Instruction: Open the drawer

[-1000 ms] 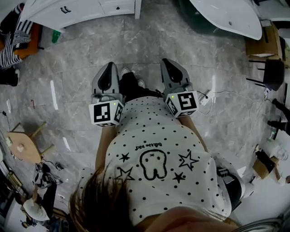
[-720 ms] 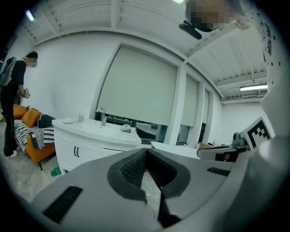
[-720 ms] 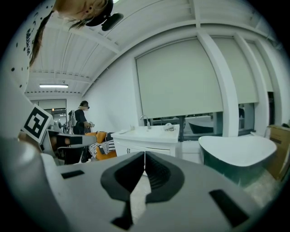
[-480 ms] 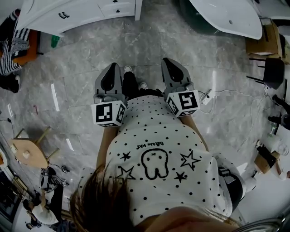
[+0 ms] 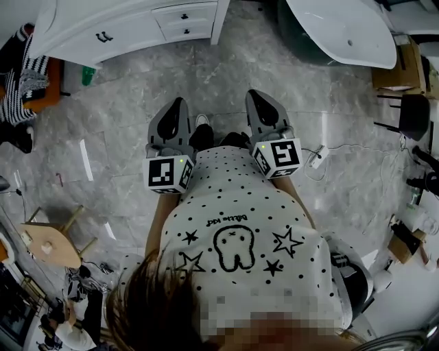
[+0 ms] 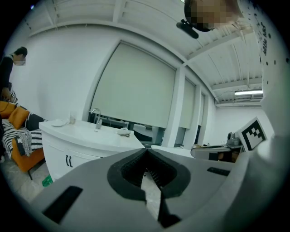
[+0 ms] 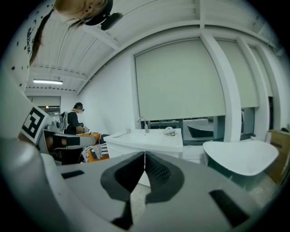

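Both grippers are level at waist height, with floor [image 5: 123, 103] below them and nothing in reach. The left gripper [image 5: 180, 104] has its fingers [image 6: 129, 172] clenched tip to tip on nothing. The right gripper [image 5: 252, 94] is the same, its fingers [image 7: 158, 174] pressed together and empty. The task's drawer [image 5: 184, 14] sits in the white vanity cabinet [image 5: 75, 31] at the far edge of the floor, toward its left corner. It is at the right end of the cabinet front, shut, with a second drawer [image 5: 187, 30] just below it, and it is well apart from both grippers, so I judge the approach not yet finished. Several things could go wrong from here. Clenched fingers would only knock against the small dark pull, so they must release before contact. The two drawers are stacked close and the cabinet door [image 5: 127, 34] beside them carries its own handles, so a poor aim could catch the wrong front. The pull looks tiny, and an off-centre grasp could slip when tugged. A cable [image 5: 329, 147] trails across the floor on the right, near the person's feet, and a step that way could snag it. The bathtub [image 5: 343, 27] to the right narrows the room to swing.
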Demonstrator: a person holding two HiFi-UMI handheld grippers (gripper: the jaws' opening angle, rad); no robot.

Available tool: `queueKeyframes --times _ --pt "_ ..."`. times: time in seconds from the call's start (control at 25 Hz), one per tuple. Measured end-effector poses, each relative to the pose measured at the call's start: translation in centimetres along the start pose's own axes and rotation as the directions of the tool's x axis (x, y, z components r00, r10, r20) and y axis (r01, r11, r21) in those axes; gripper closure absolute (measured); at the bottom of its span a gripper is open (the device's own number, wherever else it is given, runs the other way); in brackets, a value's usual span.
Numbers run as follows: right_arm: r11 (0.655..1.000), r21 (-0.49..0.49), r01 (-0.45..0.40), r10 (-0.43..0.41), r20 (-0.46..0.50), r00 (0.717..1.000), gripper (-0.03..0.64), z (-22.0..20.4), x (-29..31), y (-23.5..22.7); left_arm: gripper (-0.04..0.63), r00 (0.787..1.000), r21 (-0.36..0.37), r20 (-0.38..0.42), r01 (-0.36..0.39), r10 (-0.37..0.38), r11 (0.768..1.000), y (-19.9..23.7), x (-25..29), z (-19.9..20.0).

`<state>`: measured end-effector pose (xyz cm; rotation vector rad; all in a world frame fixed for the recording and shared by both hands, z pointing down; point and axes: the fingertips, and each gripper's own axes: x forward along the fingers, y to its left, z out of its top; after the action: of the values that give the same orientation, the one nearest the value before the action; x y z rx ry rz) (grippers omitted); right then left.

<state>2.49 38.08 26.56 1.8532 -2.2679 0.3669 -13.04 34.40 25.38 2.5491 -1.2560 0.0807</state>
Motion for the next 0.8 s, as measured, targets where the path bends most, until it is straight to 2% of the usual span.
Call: queueKeyframes --times 0.44,0.8 --pt "1.000 0.011 0.002 -0.002 -0.013 1.000 0.601 0.3 4.1 0.0 0.591 0.999 -0.021 -0.024 -0.034 0.033 0.999 3.8 2.3 0.0" --pt "1.000 0.013 -0.009 0.009 -0.023 1.000 0.601 1.4 5.3 -3.0 0.591 0.999 -0.026 -0.015 -0.045 0.045 0.999 2.9 5.4 1.1"
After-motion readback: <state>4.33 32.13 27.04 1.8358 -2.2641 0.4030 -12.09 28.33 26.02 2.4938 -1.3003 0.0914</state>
